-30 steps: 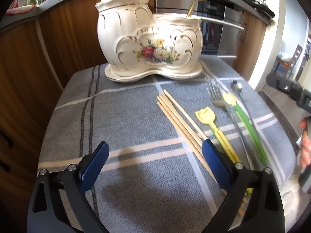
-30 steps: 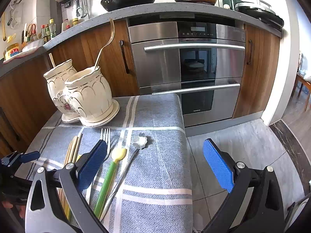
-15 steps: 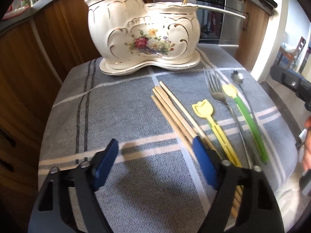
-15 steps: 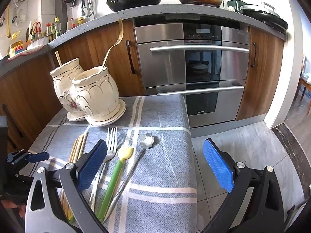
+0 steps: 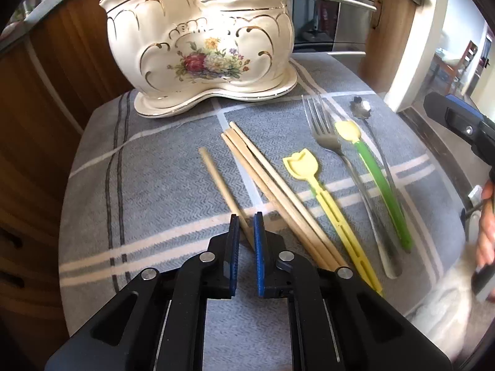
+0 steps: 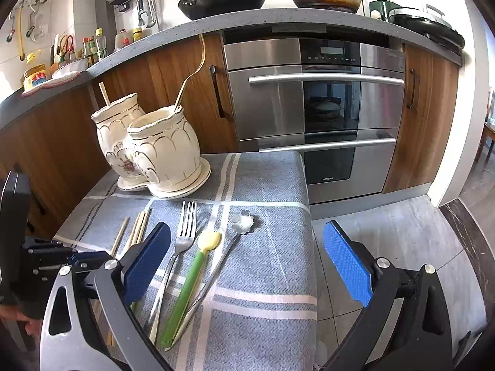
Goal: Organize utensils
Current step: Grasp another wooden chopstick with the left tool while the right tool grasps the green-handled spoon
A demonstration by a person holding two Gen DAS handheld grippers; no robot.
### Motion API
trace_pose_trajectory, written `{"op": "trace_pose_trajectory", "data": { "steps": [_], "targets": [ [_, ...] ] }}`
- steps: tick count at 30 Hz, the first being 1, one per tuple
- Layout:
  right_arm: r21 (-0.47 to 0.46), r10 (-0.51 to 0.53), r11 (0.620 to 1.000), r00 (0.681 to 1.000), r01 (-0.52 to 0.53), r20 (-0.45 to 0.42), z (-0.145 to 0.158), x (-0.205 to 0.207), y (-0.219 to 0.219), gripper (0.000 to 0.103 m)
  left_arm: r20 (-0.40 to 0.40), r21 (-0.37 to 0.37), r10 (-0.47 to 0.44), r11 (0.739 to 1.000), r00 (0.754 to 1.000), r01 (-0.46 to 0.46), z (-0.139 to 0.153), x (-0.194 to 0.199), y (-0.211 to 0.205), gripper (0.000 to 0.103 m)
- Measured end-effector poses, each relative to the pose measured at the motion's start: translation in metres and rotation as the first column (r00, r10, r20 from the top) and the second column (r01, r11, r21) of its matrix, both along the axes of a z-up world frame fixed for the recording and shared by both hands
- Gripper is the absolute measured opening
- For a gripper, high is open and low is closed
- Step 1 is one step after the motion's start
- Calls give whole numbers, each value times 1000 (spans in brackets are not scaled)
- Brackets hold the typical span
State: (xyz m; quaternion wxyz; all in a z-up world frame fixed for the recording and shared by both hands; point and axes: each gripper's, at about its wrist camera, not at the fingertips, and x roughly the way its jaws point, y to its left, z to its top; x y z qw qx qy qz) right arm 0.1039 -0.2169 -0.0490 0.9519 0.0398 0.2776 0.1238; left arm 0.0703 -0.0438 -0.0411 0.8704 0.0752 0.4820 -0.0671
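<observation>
Left gripper [image 5: 246, 232] jaws just closed, pinching one chopstick [image 5: 221, 188] low on the tabletop [image 5: 148, 191], pulled apart from the bundle [image 5: 278, 191] for the holder [image 5: 201, 46]. Right gripper [image 6: 247, 262] gapes empty, waiting.

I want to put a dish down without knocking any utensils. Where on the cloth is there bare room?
The widest bare stretch of the cloth lies left of the single chopstick, below the ceramic holder. A narrower strip runs along the cloth's right edge, beyond the flower spoon. The middle is crowded: chopstick bundle, yellow pick, fork, green pick.
</observation>
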Motion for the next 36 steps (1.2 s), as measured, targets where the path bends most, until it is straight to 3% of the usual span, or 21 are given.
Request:
{"op": "trace_pose_trajectory", "data": {
  "steps": [4, 9, 12, 17, 20, 26, 36],
  "targets": [
    [-6, 11, 1000, 1000, -11, -2, -1, 0, 2, 97, 7, 46, -22, 999, 1000, 22, 1, 0, 3, 6],
    [-8, 44, 999, 999, -44, -25, -3, 0, 8, 93, -16, 33, -22, 999, 1000, 23, -1, -7, 9, 11],
    [-5, 92, 996, 992, -93, -90, -9, 1, 16, 78, -4, 36, -23, 999, 1000, 23, -1, -13, 13, 20],
    [-28, 142, 989, 977, -148, -162, -21, -2, 35, 39, -1, -7, -25, 1000, 1000, 25, -2, -21, 21, 20],
    [-46, 163, 984, 968, -174, -191, -27, -4, 47, 27, 9, -4, -42, 999, 999, 42, -2, -26, 19, 20],
    [-73, 175, 978, 956, -197, -235, -38, -4, 64, 19, 34, -18, -65, 998, 997, 66, -3, -30, 17, 18],
    [-183, 103, 972, 965, -150, -241, -41, 15, 80, 19, 55, -25, -74, 997, 996, 76, -3, -23, 20, 17]
  ]
}}
